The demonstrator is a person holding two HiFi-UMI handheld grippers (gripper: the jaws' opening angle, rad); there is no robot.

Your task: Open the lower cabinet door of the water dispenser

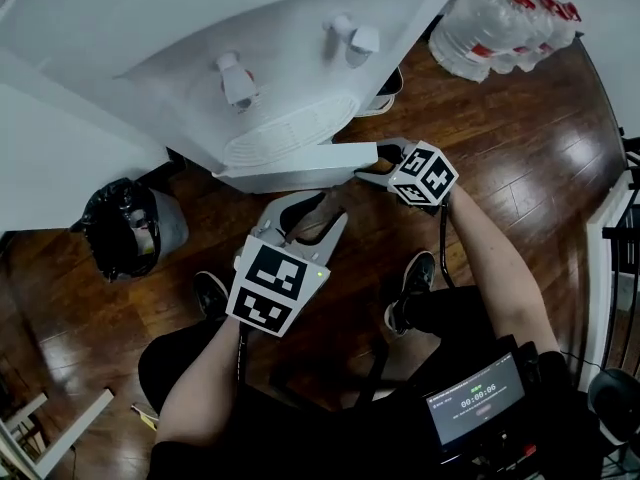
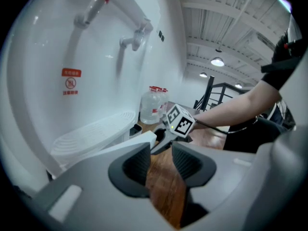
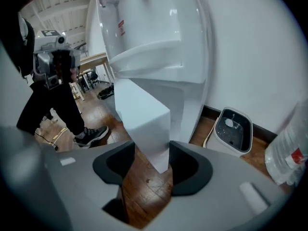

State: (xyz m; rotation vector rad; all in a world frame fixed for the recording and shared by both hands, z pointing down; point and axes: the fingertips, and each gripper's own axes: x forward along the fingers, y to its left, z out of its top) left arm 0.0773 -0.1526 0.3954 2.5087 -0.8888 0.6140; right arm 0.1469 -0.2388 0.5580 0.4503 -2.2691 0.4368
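Left claw [image 2: 160, 150]: released, empty; I hold it clear.
Right claw [image 3: 150, 154]: unclenched; cabinet door [image 3: 142, 114] edge between its jaws, for pulling.

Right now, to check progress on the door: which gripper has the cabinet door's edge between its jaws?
The right gripper: the white cabinet door stands between its jaws. The left gripper has only floor between its jaws.

I look down on a dark brown polished plank floor [image 1: 520, 168]. On it stand a tall white water dispenser [image 1: 280, 58], a grey bin lined with a black bag [image 1: 130, 230], clear red-capped plastic water jugs [image 1: 500, 23] and a white rounded tub [image 3: 233, 131].
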